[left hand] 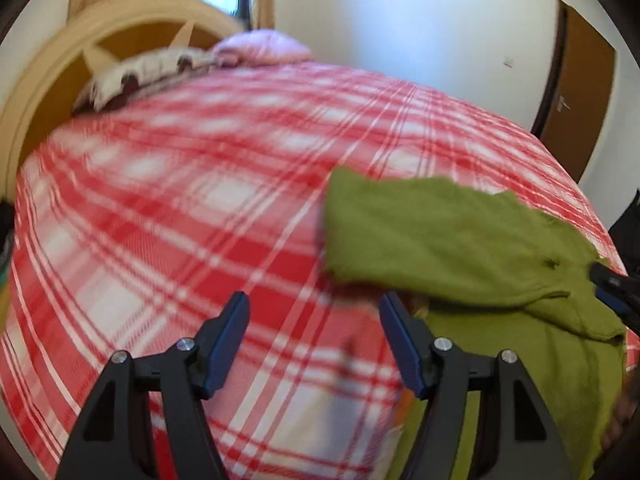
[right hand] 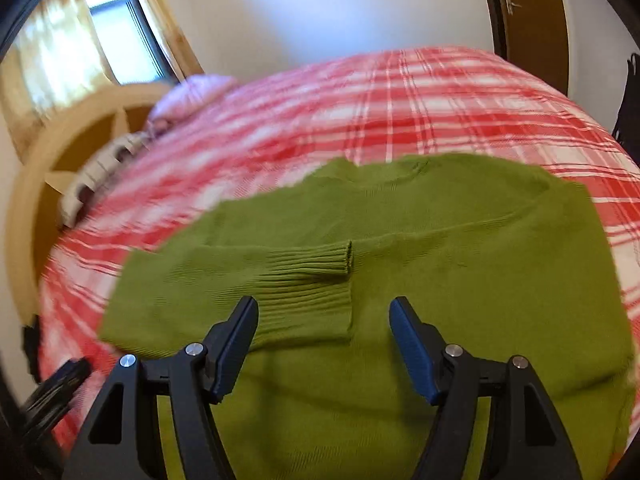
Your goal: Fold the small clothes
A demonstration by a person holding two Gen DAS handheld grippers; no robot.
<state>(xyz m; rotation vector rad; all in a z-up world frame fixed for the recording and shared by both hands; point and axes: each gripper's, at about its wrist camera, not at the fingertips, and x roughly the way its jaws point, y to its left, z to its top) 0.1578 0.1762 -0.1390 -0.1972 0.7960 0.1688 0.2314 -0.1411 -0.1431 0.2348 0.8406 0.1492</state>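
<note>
A green knitted sweater (right hand: 400, 260) lies on the red and white plaid bedspread (right hand: 440, 108). Its left sleeve is folded across the body, with the ribbed cuff (right hand: 320, 280) near the middle. My right gripper (right hand: 322, 308) is open and empty, hovering over the sweater just before the cuff. In the left wrist view the sweater (left hand: 460, 248) lies to the right, one sleeve folded over. My left gripper (left hand: 314, 304) is open and empty over the bedspread (left hand: 180, 200), its right finger at the sweater's left edge. The right gripper's tip (left hand: 612, 284) shows at the far right.
A wooden headboard (left hand: 36, 92) and pillows (left hand: 264, 46) are at the bed's far left end. A brown door (left hand: 576, 92) stands beyond the bed on the right. A window with curtains (right hand: 80, 40) is behind the headboard.
</note>
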